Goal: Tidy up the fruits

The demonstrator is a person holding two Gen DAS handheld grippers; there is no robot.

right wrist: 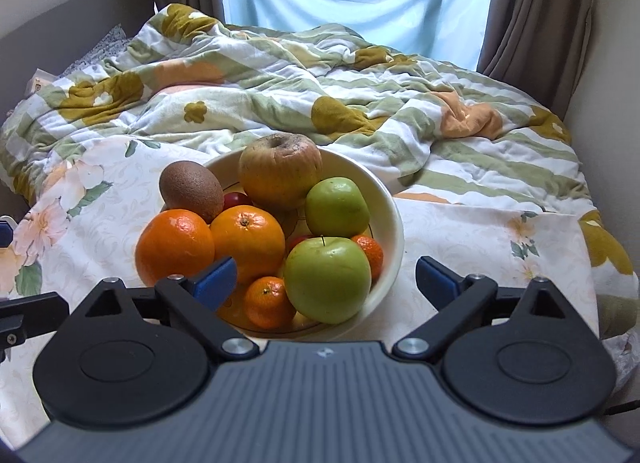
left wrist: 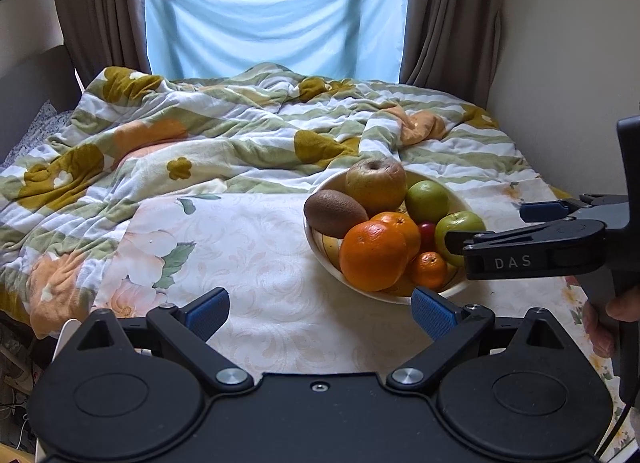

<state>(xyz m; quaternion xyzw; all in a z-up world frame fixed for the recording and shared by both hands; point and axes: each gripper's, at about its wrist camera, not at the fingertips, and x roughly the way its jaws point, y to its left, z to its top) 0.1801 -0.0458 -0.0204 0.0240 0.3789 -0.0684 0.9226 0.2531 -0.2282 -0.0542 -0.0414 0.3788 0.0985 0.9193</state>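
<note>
A cream bowl (right wrist: 390, 203) full of fruit stands on a floral cloth. It holds a brown-yellow apple (right wrist: 280, 171), a kiwi (right wrist: 190, 189), two large oranges (right wrist: 174, 245), two green apples (right wrist: 326, 279), small mandarins (right wrist: 268, 301) and a red fruit. My right gripper (right wrist: 326, 283) is open and empty, with the near green apple and the bowl's near rim between its fingers. My left gripper (left wrist: 320, 313) is open and empty, just left of the bowl (left wrist: 316, 239). The right gripper (left wrist: 486, 225) shows there, at the bowl's right side.
The floral cloth (left wrist: 256, 263) covers the surface under the bowl. A rumpled striped flower quilt (left wrist: 208, 131) lies behind it on the bed. Brown curtains (left wrist: 448, 11) and a blue sheet over the window stand at the back. A wall is at the right.
</note>
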